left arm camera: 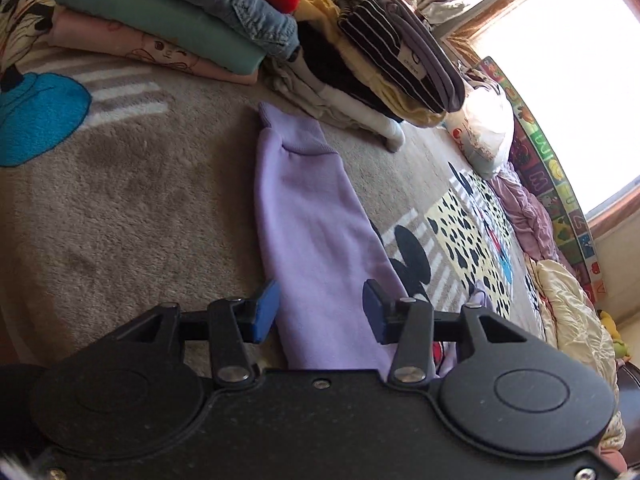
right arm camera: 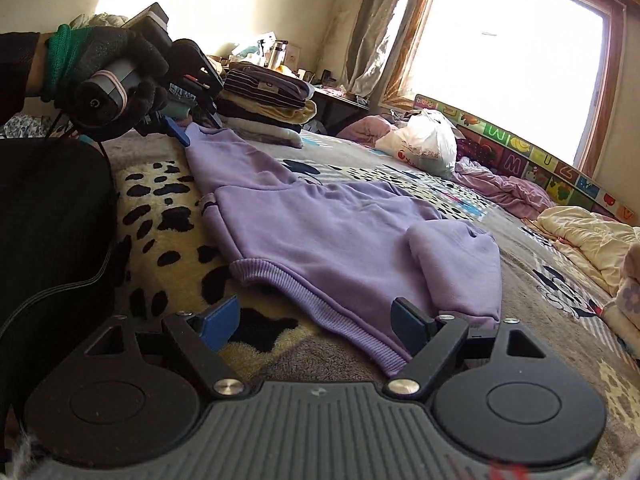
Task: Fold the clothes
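Sleeve fabric fills the middle of the left wrist view: one arm of a lilac sweatshirt (left arm camera: 316, 216) stretches away across a plush cartoon blanket (left arm camera: 120, 208) toward its ribbed cuff. The left gripper (left arm camera: 318, 314) hovers over the sleeve with its blue fingers (left arm camera: 265, 312) spread wide, gripping nothing. Beyond lie a stack of folded clothes (left arm camera: 168, 24) and a second, striped pile (left arm camera: 384, 52). From the right wrist view, the sweatshirt lies flat, its ribbed hem (right arm camera: 320, 304) nearest the camera. The right gripper (right arm camera: 316, 326) stands open just before that hem, empty. A gloved hand (right arm camera: 108, 80) holds the left gripper at the far sleeve end. A white plastic bag (right arm camera: 424, 144) sits near the window (right arm camera: 512, 64).
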`<action>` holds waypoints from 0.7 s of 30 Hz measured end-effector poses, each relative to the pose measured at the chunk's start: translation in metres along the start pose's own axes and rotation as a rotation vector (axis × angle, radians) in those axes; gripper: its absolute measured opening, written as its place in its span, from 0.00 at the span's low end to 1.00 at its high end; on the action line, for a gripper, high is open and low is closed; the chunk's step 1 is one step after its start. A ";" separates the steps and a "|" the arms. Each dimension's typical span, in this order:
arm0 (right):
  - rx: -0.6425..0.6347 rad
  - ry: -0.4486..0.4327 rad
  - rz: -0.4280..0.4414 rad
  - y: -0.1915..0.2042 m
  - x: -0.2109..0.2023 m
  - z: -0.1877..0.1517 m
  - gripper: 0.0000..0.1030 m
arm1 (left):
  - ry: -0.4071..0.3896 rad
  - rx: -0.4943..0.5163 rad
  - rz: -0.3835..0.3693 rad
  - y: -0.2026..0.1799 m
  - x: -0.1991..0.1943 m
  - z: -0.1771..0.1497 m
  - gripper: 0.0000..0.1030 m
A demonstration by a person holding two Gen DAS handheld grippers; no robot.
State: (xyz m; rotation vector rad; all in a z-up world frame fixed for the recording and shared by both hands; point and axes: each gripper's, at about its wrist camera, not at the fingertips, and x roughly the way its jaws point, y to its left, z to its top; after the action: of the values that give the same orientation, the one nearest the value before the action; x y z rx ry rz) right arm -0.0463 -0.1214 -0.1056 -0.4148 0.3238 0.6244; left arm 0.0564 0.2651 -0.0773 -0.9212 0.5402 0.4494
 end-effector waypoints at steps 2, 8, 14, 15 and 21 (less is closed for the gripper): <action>0.006 0.005 0.000 -0.001 0.000 -0.001 0.79 | -0.011 -0.023 0.039 0.009 0.009 0.009 0.45; 0.100 0.011 -0.026 -0.018 -0.001 -0.002 0.79 | -0.044 -0.059 0.047 0.022 0.040 0.043 0.45; 0.227 0.014 -0.059 -0.040 -0.003 -0.007 0.79 | -0.029 0.003 0.032 0.018 0.068 0.079 0.18; 0.255 0.013 -0.064 -0.044 -0.003 -0.008 0.79 | -0.025 0.036 0.011 0.010 0.065 0.075 0.08; 0.471 -0.004 -0.050 -0.078 -0.002 -0.018 0.76 | -0.081 0.253 -0.126 -0.065 0.021 0.017 0.06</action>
State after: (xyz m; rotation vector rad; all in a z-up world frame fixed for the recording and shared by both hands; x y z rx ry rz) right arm -0.0021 -0.1883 -0.0995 0.0297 0.4422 0.4803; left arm 0.1144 0.2477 -0.0407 -0.6861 0.4505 0.2954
